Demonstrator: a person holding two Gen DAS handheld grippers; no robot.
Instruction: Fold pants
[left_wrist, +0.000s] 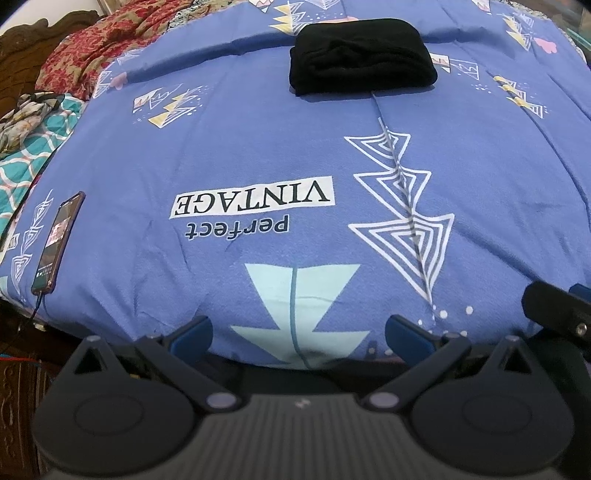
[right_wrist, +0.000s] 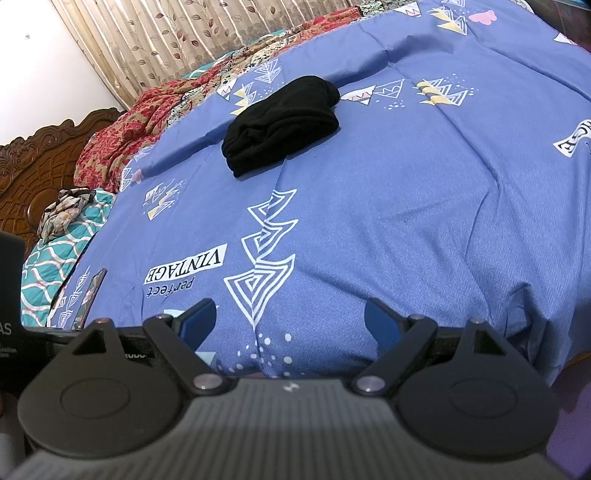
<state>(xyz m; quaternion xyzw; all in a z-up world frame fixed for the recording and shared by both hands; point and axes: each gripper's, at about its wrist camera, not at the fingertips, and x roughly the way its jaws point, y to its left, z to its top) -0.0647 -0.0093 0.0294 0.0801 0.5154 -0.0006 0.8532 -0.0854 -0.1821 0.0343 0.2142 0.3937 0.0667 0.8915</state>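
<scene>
Our left tool and right tool hang apart, empty. The black pants lie bundled mid-bed, soft and limp; we'd pinch an outer edge.

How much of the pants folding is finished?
It looks finished: the black pants lie in a compact folded bundle on the blue bedspread. Nothing is in hand; the left gripper and right gripper are both open, empty and far from the bundle. Nothing visible seems left, except perhaps tidying the bundle.
</scene>
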